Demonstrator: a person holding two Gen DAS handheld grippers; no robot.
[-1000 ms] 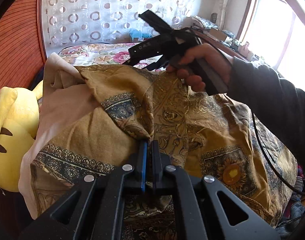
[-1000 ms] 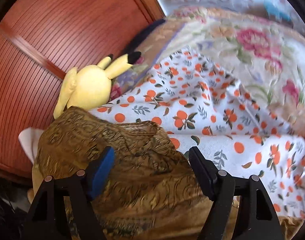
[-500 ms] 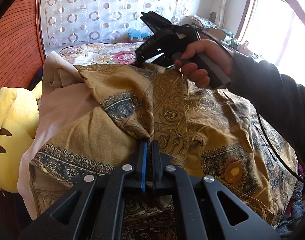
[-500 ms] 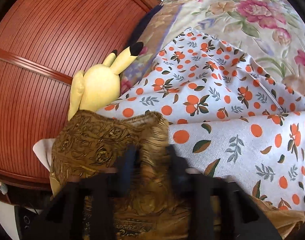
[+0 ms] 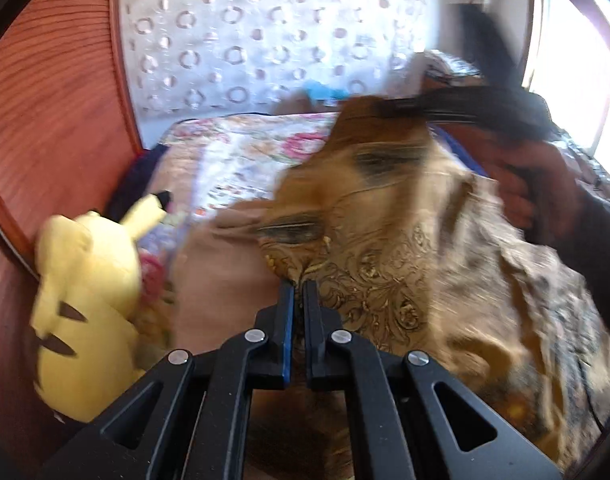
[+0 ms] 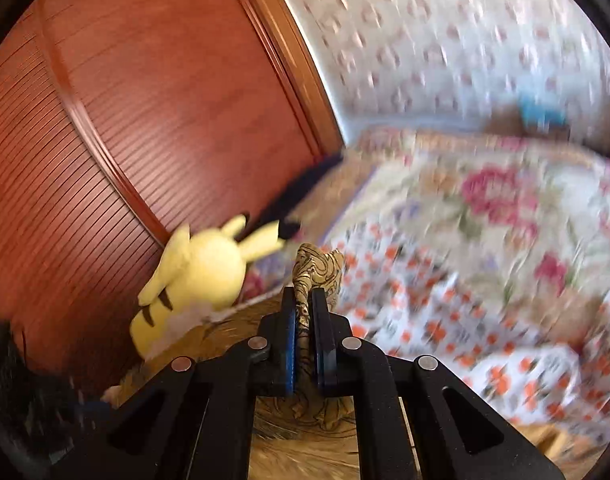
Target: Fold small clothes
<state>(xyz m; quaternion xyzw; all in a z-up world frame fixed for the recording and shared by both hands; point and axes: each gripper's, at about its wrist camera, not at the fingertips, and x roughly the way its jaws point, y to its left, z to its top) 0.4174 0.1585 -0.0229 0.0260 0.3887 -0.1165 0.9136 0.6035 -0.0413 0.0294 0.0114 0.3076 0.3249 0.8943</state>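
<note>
I have both grippers clamped on the gold patterned garment, which hangs bunched in front of the bed, between the two tools and above the orange-dotted sheet. My left gripper has its fingers pressed together on a fold of the cloth, close to the yellow plush toy that leans on the wooden headboard. My right gripper has just been closing and now pinches a narrow tuft of the same garment, which pokes up past the fingertips. I judge the two grips sit on separate edges so the cloth can be spread and lined up for a fold rather than dragged in a heap. In the left wrist view the person's hand holds the right tool raised beyond the garment, farther from the toy, with a dark sleeve trailing behind it. Both tools point forward and downward toward the bed. Heavy blur leaves the garment's exact outline unclear.
</note>
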